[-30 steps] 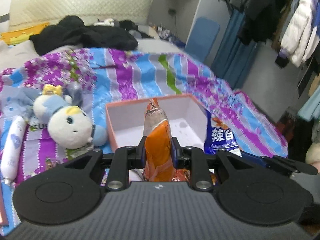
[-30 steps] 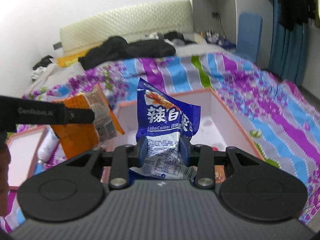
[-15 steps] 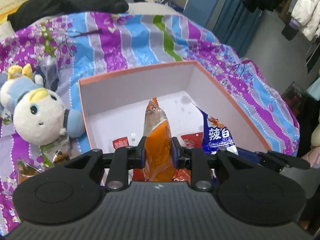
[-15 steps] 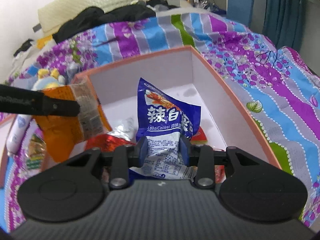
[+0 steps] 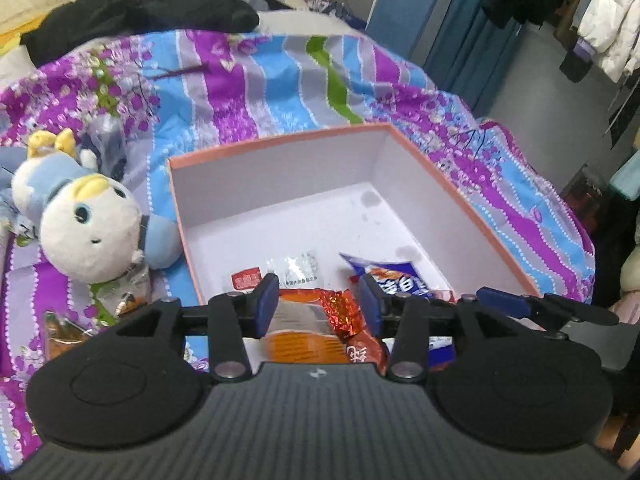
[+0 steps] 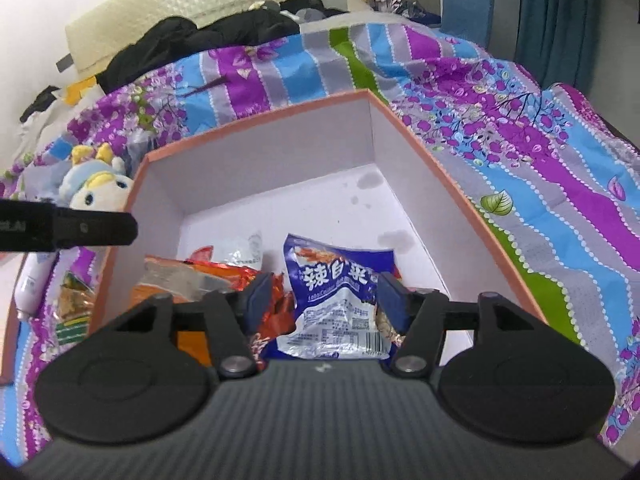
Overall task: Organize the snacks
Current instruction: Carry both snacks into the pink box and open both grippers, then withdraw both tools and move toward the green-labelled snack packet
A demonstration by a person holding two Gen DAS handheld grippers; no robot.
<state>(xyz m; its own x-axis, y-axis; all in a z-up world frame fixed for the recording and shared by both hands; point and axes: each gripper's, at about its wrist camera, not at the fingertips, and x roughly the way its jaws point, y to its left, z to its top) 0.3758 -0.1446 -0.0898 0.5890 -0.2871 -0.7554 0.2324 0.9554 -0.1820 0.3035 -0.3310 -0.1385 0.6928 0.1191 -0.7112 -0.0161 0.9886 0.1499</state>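
Observation:
An orange-rimmed box [image 5: 280, 142] with a white inside lies on the bed. My left gripper [image 5: 318, 300] hangs over its near end, its jaws opening. The orange snack packet [image 5: 304, 340] lies blurred below them, free of the pads. My right gripper [image 6: 324, 292] is beside it, jaws opening as well. The blue snack packet [image 6: 336, 292] rests on the box floor between the fingers, untouched by the pads. It also shows as the blue packet [image 5: 394, 280] in the left wrist view. Red and clear wrappers [image 5: 296, 266] lie in the box too.
A white and blue plush toy [image 5: 92, 232] leans against the box's left wall. Loose snacks [image 6: 72, 300] and a white tube [image 6: 32, 292] lie on the striped bedspread [image 6: 520, 168] to the left. Black clothes [image 5: 140, 8] are piled at the bed's head.
Both grippers came down over the box and their jaws opened. The orange packet and the blue packet left the pads and dropped into the box.

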